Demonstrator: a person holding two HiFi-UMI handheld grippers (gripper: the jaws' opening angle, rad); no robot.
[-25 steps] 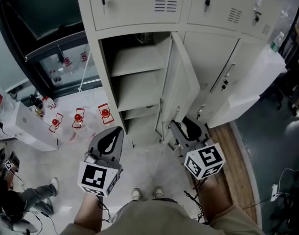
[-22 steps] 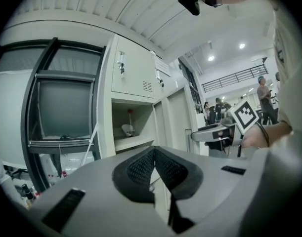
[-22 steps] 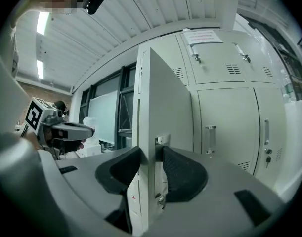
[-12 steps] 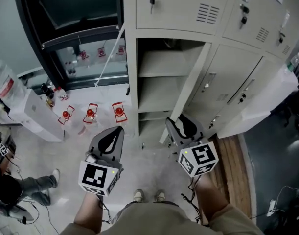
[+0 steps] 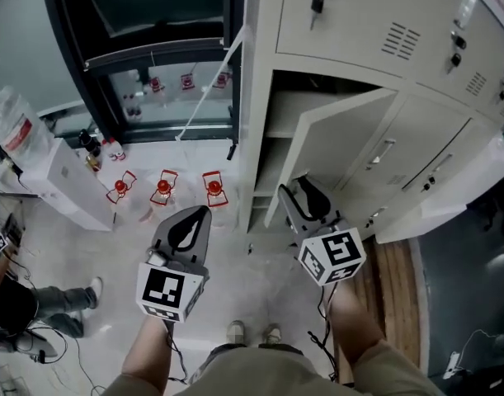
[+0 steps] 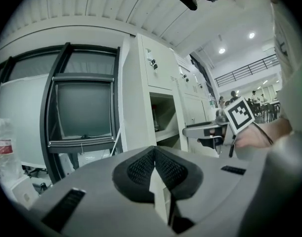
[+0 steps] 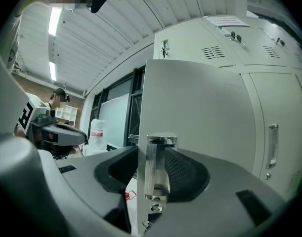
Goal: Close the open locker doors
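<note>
R gripper (image 5: 294,190) sits at the near edge of the lower locker door (image 5: 338,143). Its jaws have just been opening and stand loose astride the chrome handle (image 7: 158,167), no pinch. Door hangs half across the shelf bay (image 5: 278,122). L gripper (image 5: 200,213) is to the left, jaws clenched, empty.

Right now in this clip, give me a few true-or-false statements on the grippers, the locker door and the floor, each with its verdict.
1. The left gripper is shut and empty. True.
2. The lower locker door is fully closed. False: it stands ajar, with a shelf showing behind it.
3. The door's metal handle stands between the right gripper's jaws. True; the jaws have just been opening and do not clamp it.
4. The three red things stand on the floor to the right of the lockers. False: in the head view they stand to the left of them.
</note>
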